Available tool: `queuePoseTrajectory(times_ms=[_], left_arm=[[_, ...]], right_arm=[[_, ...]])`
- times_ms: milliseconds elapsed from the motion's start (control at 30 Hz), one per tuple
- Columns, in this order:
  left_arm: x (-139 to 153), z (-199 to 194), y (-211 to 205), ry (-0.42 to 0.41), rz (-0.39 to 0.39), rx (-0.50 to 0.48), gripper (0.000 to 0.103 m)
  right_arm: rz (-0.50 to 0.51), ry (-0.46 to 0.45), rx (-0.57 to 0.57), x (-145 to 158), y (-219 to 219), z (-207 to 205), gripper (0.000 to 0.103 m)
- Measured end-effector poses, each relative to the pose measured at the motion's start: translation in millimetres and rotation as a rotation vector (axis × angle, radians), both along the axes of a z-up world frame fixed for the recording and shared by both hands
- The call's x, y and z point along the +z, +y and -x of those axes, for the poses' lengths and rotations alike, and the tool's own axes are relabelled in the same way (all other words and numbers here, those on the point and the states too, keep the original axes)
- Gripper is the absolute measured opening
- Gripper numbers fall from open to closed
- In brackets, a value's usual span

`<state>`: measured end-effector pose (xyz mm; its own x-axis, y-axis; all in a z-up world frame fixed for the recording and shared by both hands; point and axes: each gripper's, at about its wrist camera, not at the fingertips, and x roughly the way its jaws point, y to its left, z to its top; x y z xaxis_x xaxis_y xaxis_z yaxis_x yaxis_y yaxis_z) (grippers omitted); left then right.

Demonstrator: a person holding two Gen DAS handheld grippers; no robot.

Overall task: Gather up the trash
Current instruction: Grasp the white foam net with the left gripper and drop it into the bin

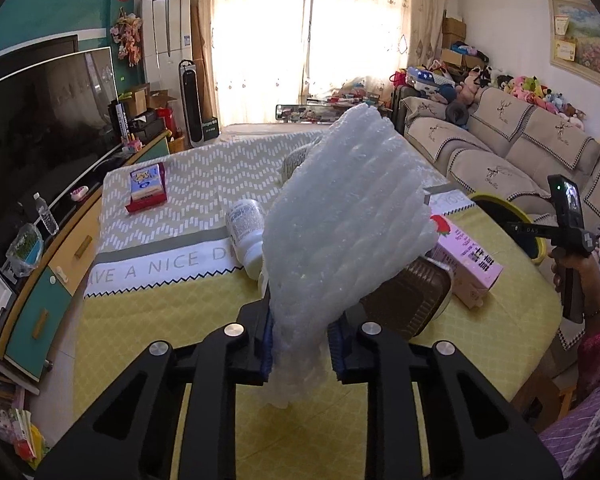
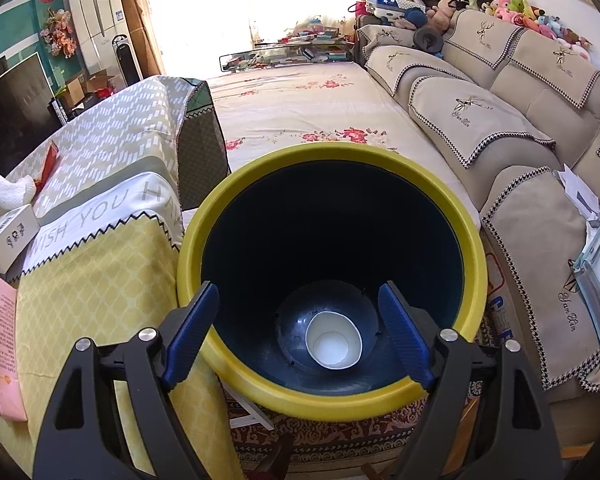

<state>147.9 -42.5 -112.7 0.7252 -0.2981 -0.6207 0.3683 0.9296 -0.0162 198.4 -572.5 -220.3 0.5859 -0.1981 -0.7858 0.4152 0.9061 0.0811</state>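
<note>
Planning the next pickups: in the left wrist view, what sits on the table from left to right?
Red box → white bottle lying on its side → bubble wrap clamped upright in the left gripper → pink carton → yellow-rimmed bin, beyond the table's right edge.

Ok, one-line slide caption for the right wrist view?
Open right gripper poised over the yellow-rimmed bin, a white paper cup at its bottom.
</note>
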Motion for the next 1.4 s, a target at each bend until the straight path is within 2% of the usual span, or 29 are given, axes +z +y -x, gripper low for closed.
queuePoseTrajectory(times_ms=[133,233,367,500,733,867,1000,1033,1100,1133,1233,1267,1400], left_arm=[[24.6,11.7,-12.7,-0.040,0.026,-0.034,0.021],[39.5,16.1,-38.3,-0.038,0.046,-0.105,0.021],[50.4,10.8,-92.1,-0.023,0.060,-0.227,0.021],[52.8,-3.2,-160.7,0.028,0.079,-0.347,0.021],[38.1,-17.0,-307.3,0.087,0.042,-0.554,0.021],[12.8,-32.2,-388.1,0.151,0.030,-0.619,0.022],[-14.8,-44.0,-455.9,0.205,0.004,-0.639,0.022],[-22.1,-47.0,-467.7,0.212,-0.010,-0.638,0.026],[-32.7,-52.2,-490.2,0.218,-0.029,-0.630,0.043],[-35.8,-54.7,-498.5,0.214,-0.036,-0.614,0.057],[-47.3,-68.6,-513.7,0.234,-0.058,-0.589,0.079],[-49.2,-70.7,-516.5,0.252,-0.053,-0.585,0.083],[-47.5,-76.8,-503.4,0.271,-0.032,-0.561,0.083]], right_arm=[[0.003,-0.035,-0.004,10.7,0.2,16.1,0.079],[0.009,-0.068,-0.013,21.0,-2.5,30.0,0.081],[0.031,-0.108,-0.053,33.7,-13.6,52.8,0.082],[0.033,-0.146,-0.113,41.0,-34.1,79.3,0.083],[-0.013,-0.189,-0.215,37.3,-77.2,122.8,0.084],[-0.040,-0.184,-0.239,29.9,-94.4,137.4,0.084],[-0.060,-0.177,-0.253,22.3,-104.7,145.7,0.084],[-0.064,-0.177,-0.256,20.9,-106.5,146.8,0.084],[-0.070,-0.174,-0.261,18.5,-109.0,148.1,0.084],[-0.073,-0.171,-0.262,17.3,-109.6,147.7,0.084],[-0.078,-0.163,-0.262,14.6,-109.2,145.4,0.084],[-0.079,-0.160,-0.261,13.7,-109.9,145.1,0.084],[-0.080,-0.156,-0.253,13.6,-107.4,141.5,0.084]])
